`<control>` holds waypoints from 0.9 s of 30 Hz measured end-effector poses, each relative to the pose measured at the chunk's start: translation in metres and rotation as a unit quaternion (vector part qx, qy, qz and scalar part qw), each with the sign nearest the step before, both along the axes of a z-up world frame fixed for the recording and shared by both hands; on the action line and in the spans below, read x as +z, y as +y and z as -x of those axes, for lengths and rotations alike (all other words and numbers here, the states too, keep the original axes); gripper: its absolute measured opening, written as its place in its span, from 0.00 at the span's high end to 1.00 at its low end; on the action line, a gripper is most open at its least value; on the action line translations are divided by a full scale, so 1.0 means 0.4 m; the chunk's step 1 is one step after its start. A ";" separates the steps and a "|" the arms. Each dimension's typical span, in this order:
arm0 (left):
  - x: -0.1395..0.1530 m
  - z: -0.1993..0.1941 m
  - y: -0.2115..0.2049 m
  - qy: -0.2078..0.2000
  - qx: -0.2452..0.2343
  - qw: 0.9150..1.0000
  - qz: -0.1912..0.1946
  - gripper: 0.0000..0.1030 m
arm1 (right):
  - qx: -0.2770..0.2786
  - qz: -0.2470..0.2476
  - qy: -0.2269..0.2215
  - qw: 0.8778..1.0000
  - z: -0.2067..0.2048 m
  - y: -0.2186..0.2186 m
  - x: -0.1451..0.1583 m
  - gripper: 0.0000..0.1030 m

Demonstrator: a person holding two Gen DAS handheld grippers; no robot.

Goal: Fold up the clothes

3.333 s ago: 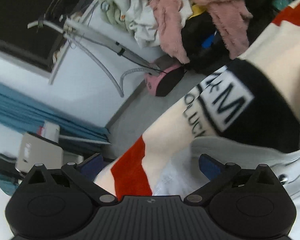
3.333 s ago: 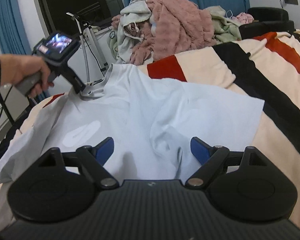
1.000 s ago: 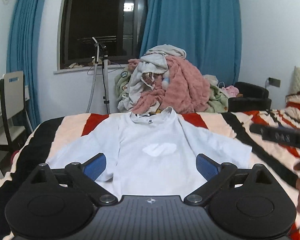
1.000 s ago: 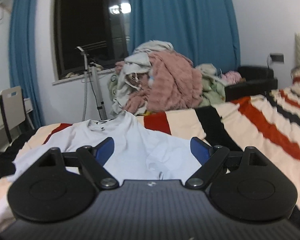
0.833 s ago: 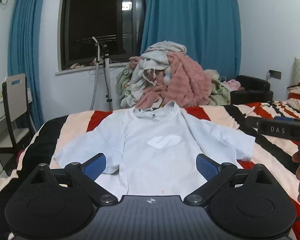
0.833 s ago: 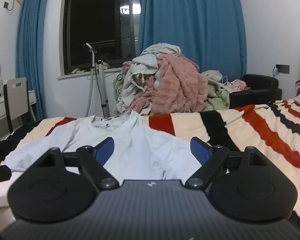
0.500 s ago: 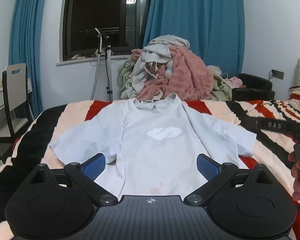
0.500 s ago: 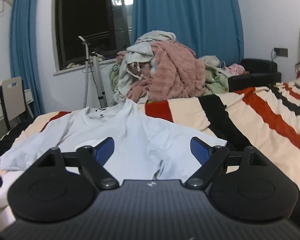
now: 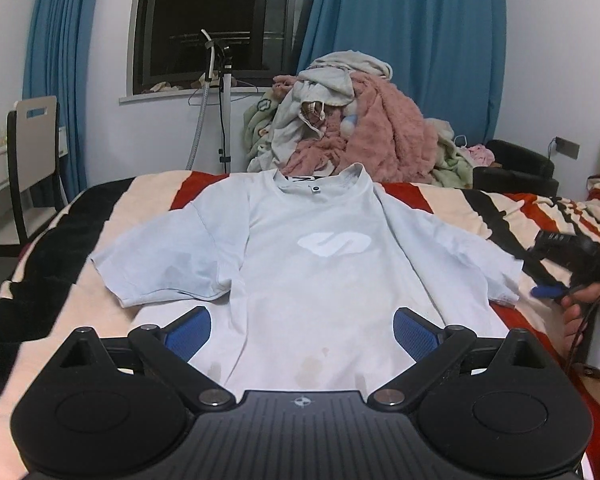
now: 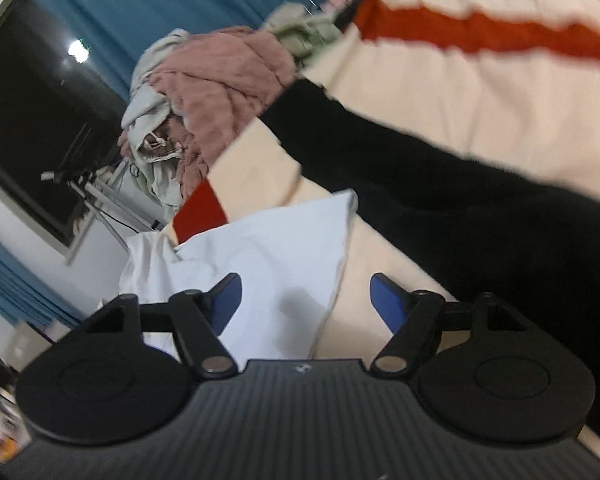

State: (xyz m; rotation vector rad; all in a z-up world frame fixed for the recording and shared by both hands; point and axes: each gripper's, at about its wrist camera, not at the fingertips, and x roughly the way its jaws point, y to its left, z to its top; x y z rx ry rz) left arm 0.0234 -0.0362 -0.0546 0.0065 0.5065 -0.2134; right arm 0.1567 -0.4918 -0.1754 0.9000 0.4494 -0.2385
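A pale blue T-shirt point(image 9: 316, 264) with a white chest logo lies flat, face up, on the striped bed cover point(image 9: 100, 216), collar away from me and both sleeves spread. My left gripper point(image 9: 302, 326) hangs open above its lower hem, holding nothing. At the right edge of the left wrist view a hand holds the other gripper point(image 9: 548, 286) by the right sleeve end. The tilted right wrist view has my right gripper point(image 10: 306, 298) open just above the T-shirt's right sleeve point(image 10: 276, 256), the sleeve's hem edge between the blue pads.
A big heap of clothes point(image 9: 352, 128) with a pink fleece is piled beyond the bed's far side. A garment steamer pole point(image 9: 224, 100) stands before the dark window. A chair point(image 9: 32, 160) and desk are at the left, a black armchair point(image 9: 516, 164) at the right.
The left gripper rose and tipped down, bringing the whole shirt into view. The right gripper swung right, rolled, and dropped to the right sleeve. Both stayed open.
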 end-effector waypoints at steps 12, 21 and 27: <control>-0.033 -0.061 -0.010 0.007 0.011 1.000 0.008 0.04 | 0.045 0.229 0.036 0.972 -0.270 -0.037 0.094 0.95; -0.053 -0.112 -0.024 0.008 0.005 1.000 -0.002 0.04 | 0.025 0.369 0.091 0.925 -0.485 -0.136 0.137 0.95; -0.090 -0.162 -0.034 0.029 0.009 1.000 -0.009 0.04 | 0.024 0.382 0.093 0.919 -0.509 -0.129 0.065 0.91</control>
